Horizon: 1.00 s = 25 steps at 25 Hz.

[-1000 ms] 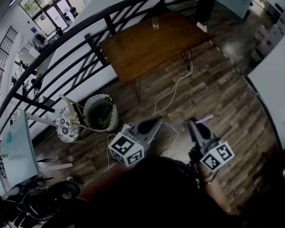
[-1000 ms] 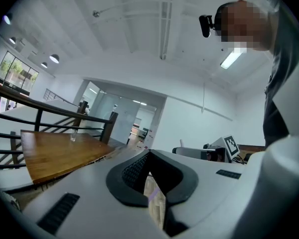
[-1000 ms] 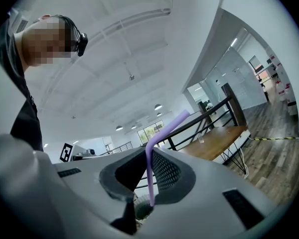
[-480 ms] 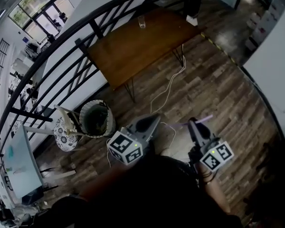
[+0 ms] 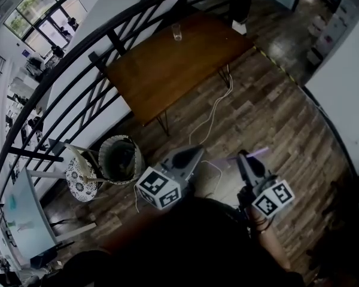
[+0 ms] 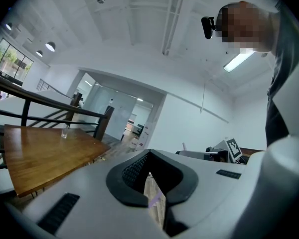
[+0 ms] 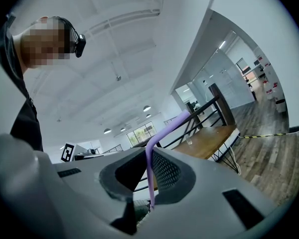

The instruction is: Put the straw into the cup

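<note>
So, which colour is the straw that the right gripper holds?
Pale purple. The straw shows best in the right gripper view.

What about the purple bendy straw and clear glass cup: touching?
Apart. Head view: right gripper holds the straw; the cup stands far off on the wooden table.

A brown rectangular wooden table [image 5: 161, 70] on thin black metal legs stands at the far side. A small clear glass cup [image 5: 177, 32] stands upright near its far edge. On the grey-brown plank floor [image 5: 281, 124], a white cable [image 5: 213, 107] trails from the table's right end towards the near side, and a round woven basket [image 5: 121, 158] stands to the near left.
</note>
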Available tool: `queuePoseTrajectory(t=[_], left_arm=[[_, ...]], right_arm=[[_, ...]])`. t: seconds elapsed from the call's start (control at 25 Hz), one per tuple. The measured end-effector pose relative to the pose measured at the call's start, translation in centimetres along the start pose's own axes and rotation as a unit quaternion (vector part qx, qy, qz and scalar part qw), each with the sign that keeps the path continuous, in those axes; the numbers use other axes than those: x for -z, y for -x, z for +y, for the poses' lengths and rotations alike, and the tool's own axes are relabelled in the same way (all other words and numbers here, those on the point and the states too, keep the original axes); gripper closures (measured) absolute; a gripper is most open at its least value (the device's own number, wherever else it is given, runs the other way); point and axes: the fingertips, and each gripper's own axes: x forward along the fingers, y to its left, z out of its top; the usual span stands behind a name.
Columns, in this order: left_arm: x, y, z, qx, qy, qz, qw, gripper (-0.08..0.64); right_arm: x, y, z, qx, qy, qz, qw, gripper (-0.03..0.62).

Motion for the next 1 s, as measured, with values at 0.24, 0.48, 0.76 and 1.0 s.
queuePoseTrajectory(t=[0.24, 0.48, 0.76, 1.0], left_arm=[[-3.3, 0.2, 6.2, 0.009, -0.009, 0.0, 0.9999, 0.549], [-6.3, 1.3, 11.5, 0.02, -0.019, 0.003, 0.9996, 0.549], [-6.7, 2.5, 15.4, 0.035, -0.01, 0.008, 0.9993, 0.549], [-7.4, 2.5, 17.0, 0.04, -0.003, 0.008, 0.9991, 0.549]], right_arm=[[-1.4, -6.7, 0.4, 0.009, 0.005, -0.003, 1.0, 0.552], [-2.3, -13.2, 1.7, 0.014, 0.009, -0.004, 1.0, 0.552], [-1.5, -16.9, 2.7, 0.033, 0.01, 0.0, 0.999, 0.552], [-2.2, -19.1, 3.2, 0.031, 0.019, 0.003, 0.999, 0.552]])
